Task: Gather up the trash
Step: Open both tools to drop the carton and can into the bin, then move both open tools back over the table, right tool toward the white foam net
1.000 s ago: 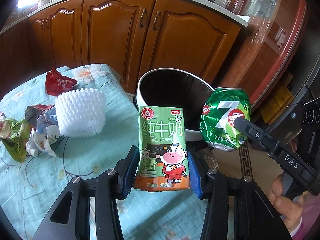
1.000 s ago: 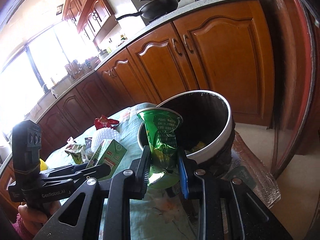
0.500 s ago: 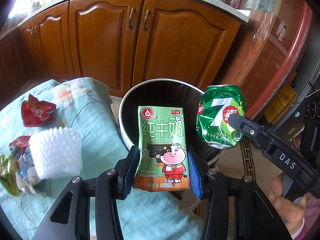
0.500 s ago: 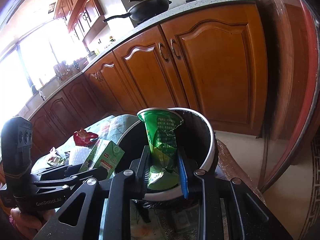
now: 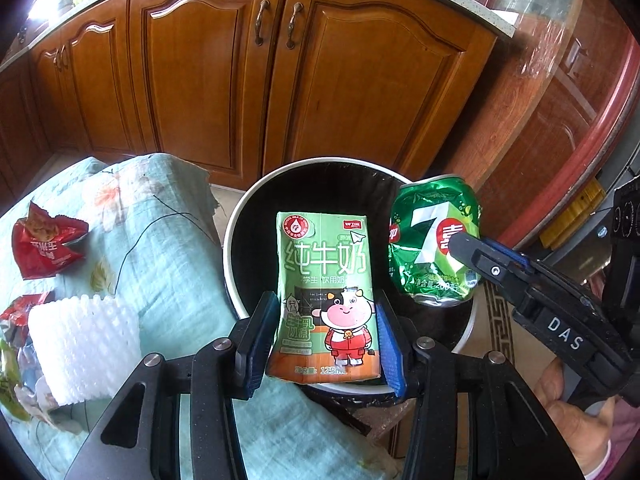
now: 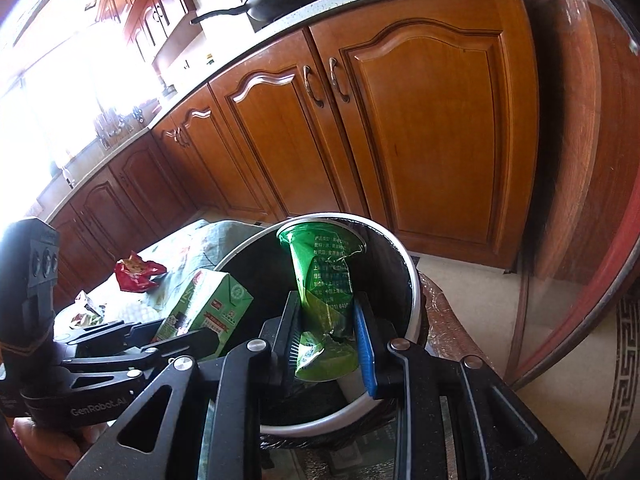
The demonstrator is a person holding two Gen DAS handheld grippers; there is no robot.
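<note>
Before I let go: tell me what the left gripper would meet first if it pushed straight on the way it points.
Probably the dark inside of the trash bin: the left gripper, shut on the milk carton, points down into its mouth. Depth is unclear.

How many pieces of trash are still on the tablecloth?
3 seen: red wrapper, white foam net, and a crumpled wrapper pile at the left edge; more may be hidden.

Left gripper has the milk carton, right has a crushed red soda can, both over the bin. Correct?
Not quite: the can is green, not red, as the left wrist view shows. The rest holds: the left gripper grips the milk carton, the right gripper the crushed can, both over the bin.
</note>
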